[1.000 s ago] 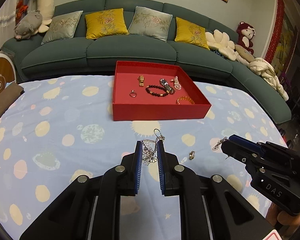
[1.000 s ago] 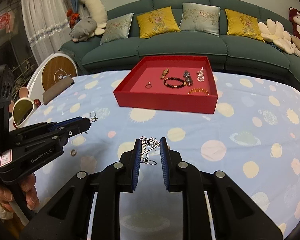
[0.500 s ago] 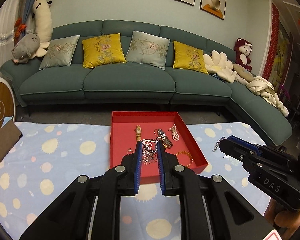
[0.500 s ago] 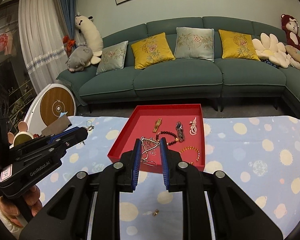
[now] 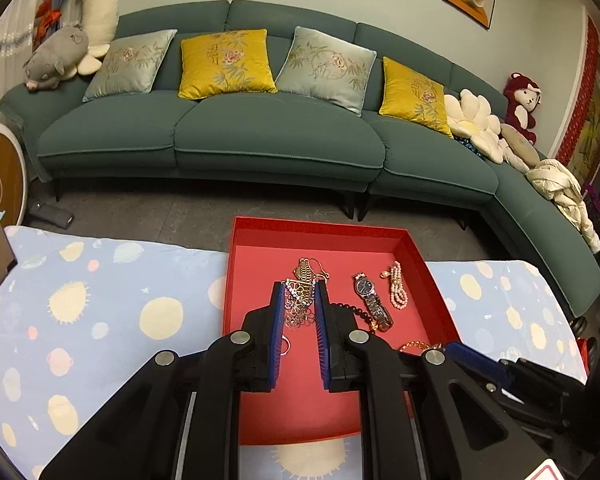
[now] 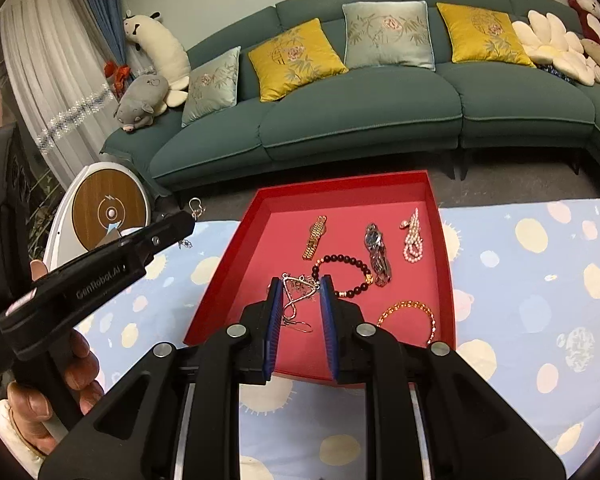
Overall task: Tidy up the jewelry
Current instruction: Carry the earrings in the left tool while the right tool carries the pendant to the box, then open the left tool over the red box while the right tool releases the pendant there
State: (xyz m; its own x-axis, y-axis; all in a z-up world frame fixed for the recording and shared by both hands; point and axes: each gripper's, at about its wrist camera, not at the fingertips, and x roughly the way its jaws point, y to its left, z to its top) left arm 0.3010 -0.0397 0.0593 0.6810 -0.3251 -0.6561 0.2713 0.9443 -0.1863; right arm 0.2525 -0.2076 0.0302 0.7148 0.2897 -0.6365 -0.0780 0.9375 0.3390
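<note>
A red tray [image 5: 414, 256] [image 6: 228, 268] lies on the spotted blue tablecloth. It holds a gold watch [image 6: 315, 237], a silver watch [image 5: 371, 300] [image 6: 377, 254], a pearl piece [image 5: 398, 286] [image 6: 413, 236], a dark bead bracelet [image 6: 342, 272] and an amber bracelet [image 6: 410, 312]. My left gripper [image 5: 299, 296] is shut on a silver earring [image 5: 298, 304] and hangs it over the tray. My right gripper [image 6: 301, 292] is shut on a second silver earring [image 6: 296, 300], also above the tray. The left gripper also shows in the right wrist view [image 6: 186, 222].
A teal sofa [image 5: 276, 136] with yellow and grey cushions stands beyond the table. A round wooden-faced machine [image 6: 110, 212] sits at the left. The tablecloth [image 5: 100, 320] spreads on both sides of the tray.
Both grippers have lifted their earrings off the cloth and moved forward over the red tray, now lower and closer to its floor than half a second ago.
</note>
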